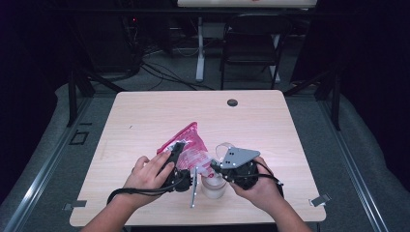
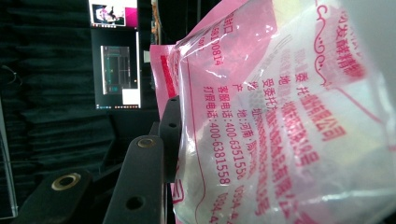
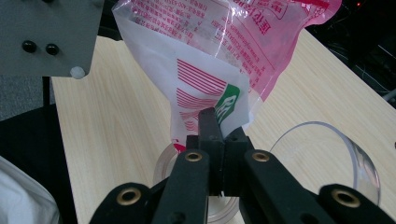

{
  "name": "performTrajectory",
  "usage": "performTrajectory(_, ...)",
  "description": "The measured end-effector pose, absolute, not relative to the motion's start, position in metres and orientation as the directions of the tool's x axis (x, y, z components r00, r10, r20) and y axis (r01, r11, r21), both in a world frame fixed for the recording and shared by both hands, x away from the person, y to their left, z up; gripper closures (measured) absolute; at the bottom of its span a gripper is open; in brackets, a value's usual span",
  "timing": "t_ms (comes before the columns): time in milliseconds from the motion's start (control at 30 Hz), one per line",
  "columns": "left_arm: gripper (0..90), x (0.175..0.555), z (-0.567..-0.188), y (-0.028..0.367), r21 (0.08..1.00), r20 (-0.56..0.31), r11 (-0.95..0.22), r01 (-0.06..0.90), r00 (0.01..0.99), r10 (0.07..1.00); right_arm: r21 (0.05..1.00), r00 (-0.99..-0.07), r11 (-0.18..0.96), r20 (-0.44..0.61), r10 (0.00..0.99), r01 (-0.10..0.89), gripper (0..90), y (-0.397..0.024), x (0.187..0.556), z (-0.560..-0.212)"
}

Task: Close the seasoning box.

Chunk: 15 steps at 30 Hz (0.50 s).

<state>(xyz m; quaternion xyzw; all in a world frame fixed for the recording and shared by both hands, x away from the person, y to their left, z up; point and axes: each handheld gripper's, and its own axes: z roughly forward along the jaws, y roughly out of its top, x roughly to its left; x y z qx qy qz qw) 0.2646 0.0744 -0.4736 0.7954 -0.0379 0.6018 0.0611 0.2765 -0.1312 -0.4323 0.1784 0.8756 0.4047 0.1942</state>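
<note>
You are holding a pink and clear printed plastic bag [image 1: 188, 145] up off the wooden worktop [image 1: 145, 116], one gripper on each end. The bag slants: its sealed pink end points up and away from you, and its lower corner points down toward you.

Your right gripper [image 3: 218, 135] has its fingers [image 3: 210, 126] closed tight on that lower corner, pinching the film just beside the green mark. In the high view this gripper [image 1: 217, 166] sits close to your body on the right of the bag.

Your left gripper [image 1: 176, 150] holds the bag higher up along its side. In the left gripper view a black finger [image 2: 169, 135] presses against the film, and the fingers look half closed on the bag's bulk.

A clear jar [image 1: 213, 186] stands on the worktop directly below the pinched corner, between your two hands. In the right gripper view its rim [image 3: 163, 172] shows just under the corner. A clear round lid [image 3: 327, 154] leans just right of it.

The bag's long axis runs from high and far down to the jar's mouth, so the right hand is nearer the jar.
</note>
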Motion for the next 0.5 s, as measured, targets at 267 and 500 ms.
performTrajectory(267,65.0,0.2653,-0.4752,0.0754,0.058,0.96,-0.989,-0.134,0.28,0.019,0.776,-0.861,0.611,-0.196,0.47,0.157,90.0,-0.1306,0.2769,-0.4329)
performTrajectory(500,65.0,0.2666,-0.4797,0.079,0.093,0.953,-0.989,-0.117,0.299,0.055,0.775,-0.862,0.612,-0.196,0.468,0.156,90.0,-0.1284,0.2777,-0.4332)
